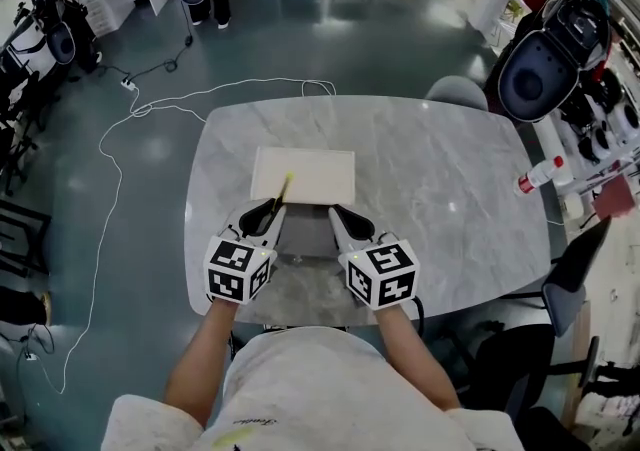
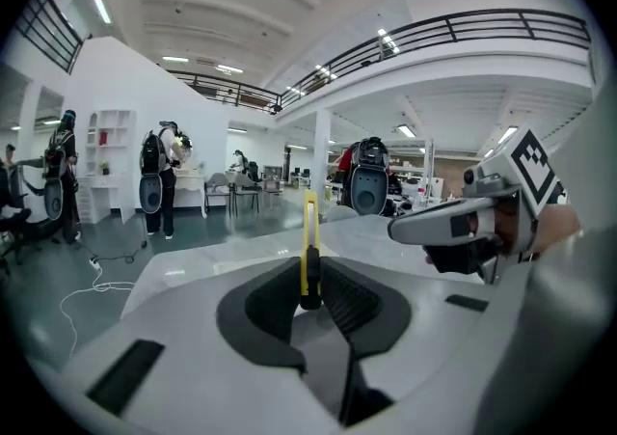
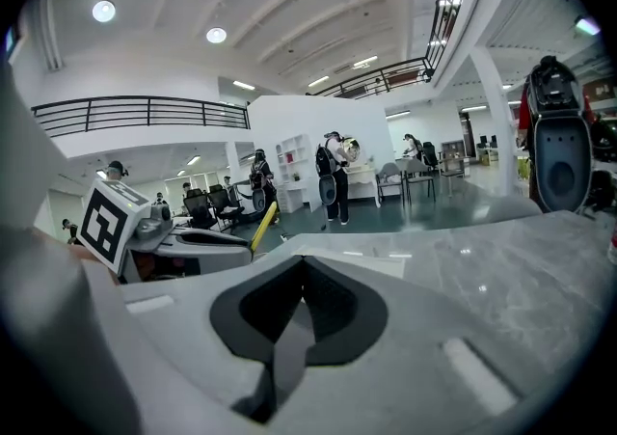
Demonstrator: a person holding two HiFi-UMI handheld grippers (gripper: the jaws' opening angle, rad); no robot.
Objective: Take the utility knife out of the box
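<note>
In the head view a flat white box (image 1: 302, 175) lies on the grey marble table (image 1: 440, 189). My left gripper (image 1: 275, 204) is shut on a yellow utility knife (image 1: 285, 187), which it holds above the box's near edge with the knife sticking out past the fingertips. The left gripper view shows the knife (image 2: 308, 240) upright and pinched between the dark pads. Just to the right, my right gripper (image 1: 337, 209) hangs at the same height, shut, with nothing in it. In the right gripper view its jaws (image 3: 302, 269) meet at the tips, and the knife (image 3: 262, 227) shows at the left.
A white spray bottle with a red cap (image 1: 540, 175) lies at the table's right edge. A grey chair (image 1: 457, 91) stands at the far side and a dark chair (image 1: 570, 284) at the right. A white cable (image 1: 110, 169) trails over the floor at the left.
</note>
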